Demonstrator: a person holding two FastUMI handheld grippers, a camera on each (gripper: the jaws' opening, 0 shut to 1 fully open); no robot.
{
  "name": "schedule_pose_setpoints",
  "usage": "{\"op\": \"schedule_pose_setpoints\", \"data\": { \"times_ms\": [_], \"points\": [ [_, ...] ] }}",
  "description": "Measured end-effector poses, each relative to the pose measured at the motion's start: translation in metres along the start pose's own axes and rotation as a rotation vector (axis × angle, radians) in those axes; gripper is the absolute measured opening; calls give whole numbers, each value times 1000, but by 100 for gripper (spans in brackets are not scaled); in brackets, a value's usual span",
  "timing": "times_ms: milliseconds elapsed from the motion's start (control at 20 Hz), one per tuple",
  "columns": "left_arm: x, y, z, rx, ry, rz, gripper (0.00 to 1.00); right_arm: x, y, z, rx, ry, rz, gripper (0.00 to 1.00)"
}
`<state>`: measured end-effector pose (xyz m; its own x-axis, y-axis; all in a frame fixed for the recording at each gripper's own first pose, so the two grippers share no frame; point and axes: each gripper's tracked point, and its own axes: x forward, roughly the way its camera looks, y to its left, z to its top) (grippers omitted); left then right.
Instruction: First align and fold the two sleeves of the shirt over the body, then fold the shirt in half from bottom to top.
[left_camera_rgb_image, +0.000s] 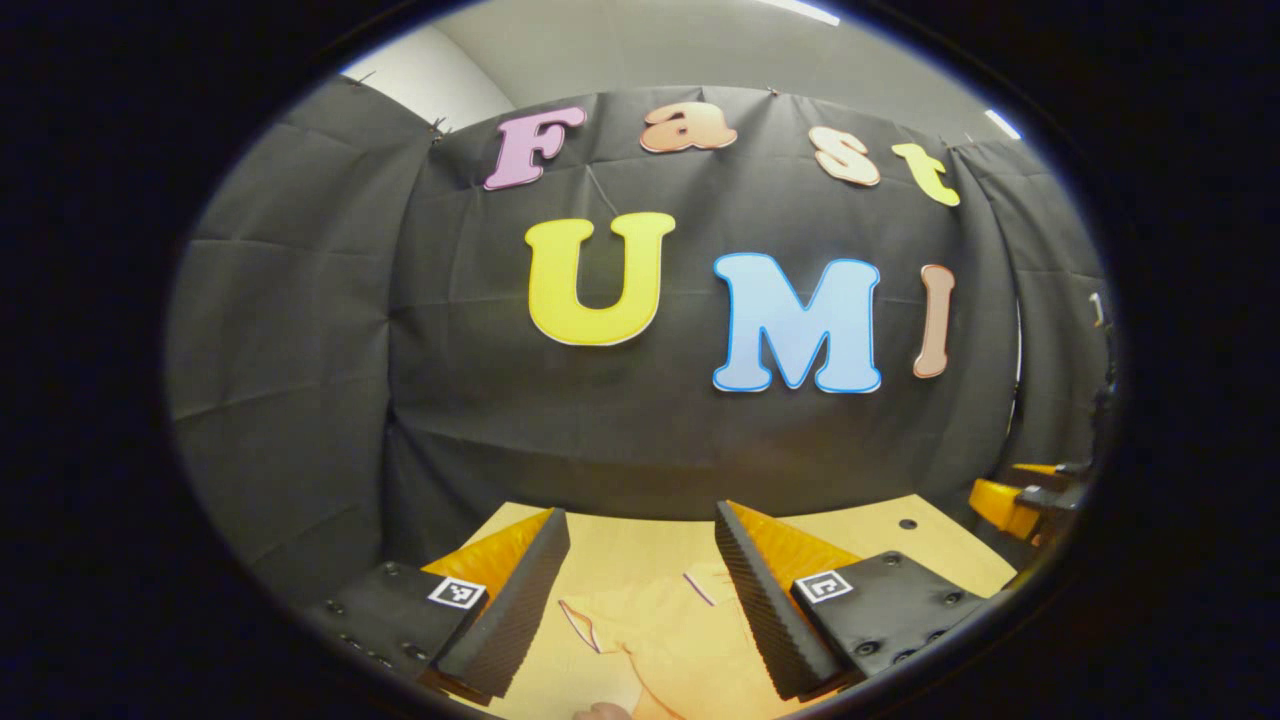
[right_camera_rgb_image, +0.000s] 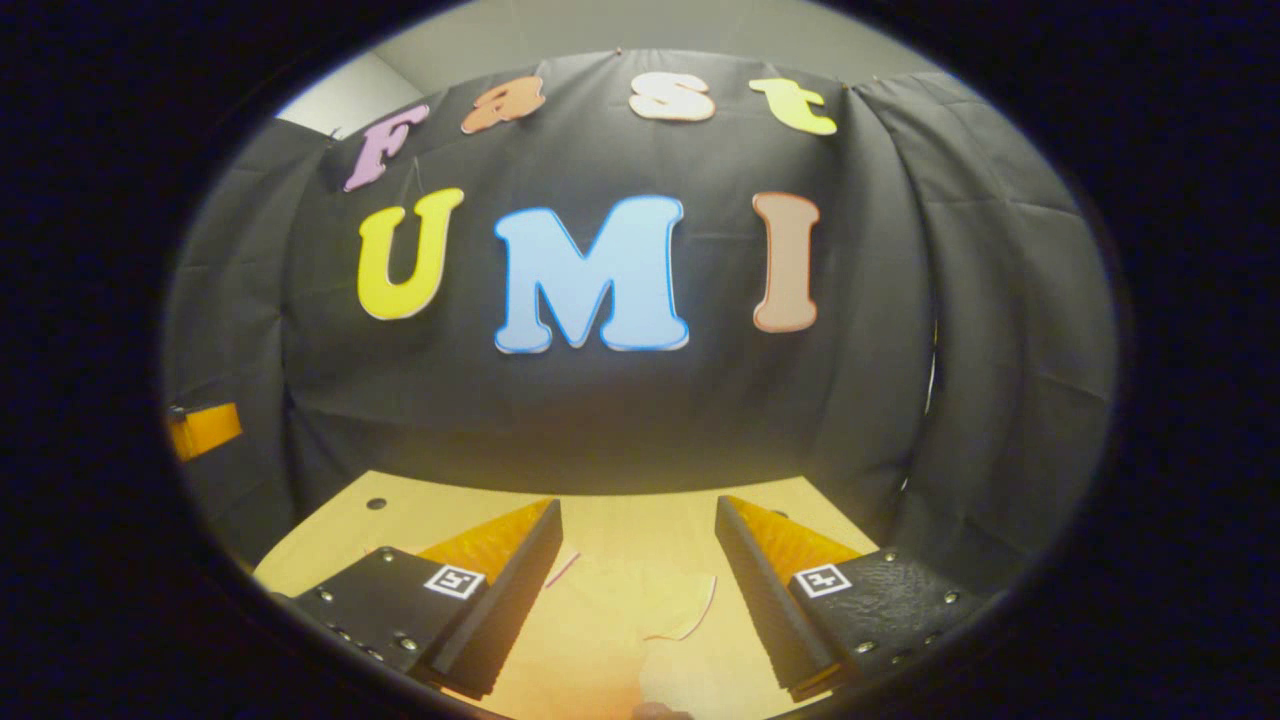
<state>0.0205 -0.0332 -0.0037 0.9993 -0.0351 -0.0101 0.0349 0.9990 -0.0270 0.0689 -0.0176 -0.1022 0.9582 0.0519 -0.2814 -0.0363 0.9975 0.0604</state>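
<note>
Left gripper view: my left gripper (left_camera_rgb_image: 640, 600), fingers spread, nothing held; shirt (left_camera_rgb_image: 680, 640) flat on the table (left_camera_rgb_image: 880, 530) beneath them. Right gripper view: my right gripper (right_camera_rgb_image: 638, 592), likewise spread wide; shirt (right_camera_rgb_image: 640, 610) near, between the fingers.

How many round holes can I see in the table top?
1 in each view: a hole near the far right corner of the table in the left gripper view, and a hole near the far left in the right gripper view. The fingers may hide more.

A tan table (left_camera_rgb_image: 930, 545) with a small hole, perhaps wooden, fronts black cloth (left_camera_rgb_image: 300, 350).
</note>
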Motion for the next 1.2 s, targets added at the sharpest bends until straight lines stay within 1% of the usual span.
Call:
{"op": "schedule_pose_setpoints", "data": {
  "times_ms": [150,200,350,400,550,700,850,1000,1150,1200],
  "points": [
    [2,2,-2,-11,13,7,96,48,-21,-48,43,134,-17,97],
    [4,4,-4,-13,18,10,96,63,-26,-68,56,190,-22,99],
    [7,11,-7,-11,30,30,96,105,-42,-126,73,344,-44,98],
    [8,15,-9,-8,33,42,96,114,-49,-146,74,386,-58,98],
    [13,24,-13,3,49,81,96,139,-60,-188,90,476,-84,98],
    [18,33,-16,7,65,114,97,159,-67,-211,102,527,-106,98],
    [22,36,-20,13,77,137,96,168,-67,-230,100,563,-117,98],
    [25,37,-21,17,85,149,96,175,-65,-241,96,589,-111,98],
    [26,38,-22,20,92,154,96,172,-62,-257,80,634,-103,98],
    [26,39,-23,20,94,157,96,174,-63,-251,68,611,-100,96]
  ]
}}
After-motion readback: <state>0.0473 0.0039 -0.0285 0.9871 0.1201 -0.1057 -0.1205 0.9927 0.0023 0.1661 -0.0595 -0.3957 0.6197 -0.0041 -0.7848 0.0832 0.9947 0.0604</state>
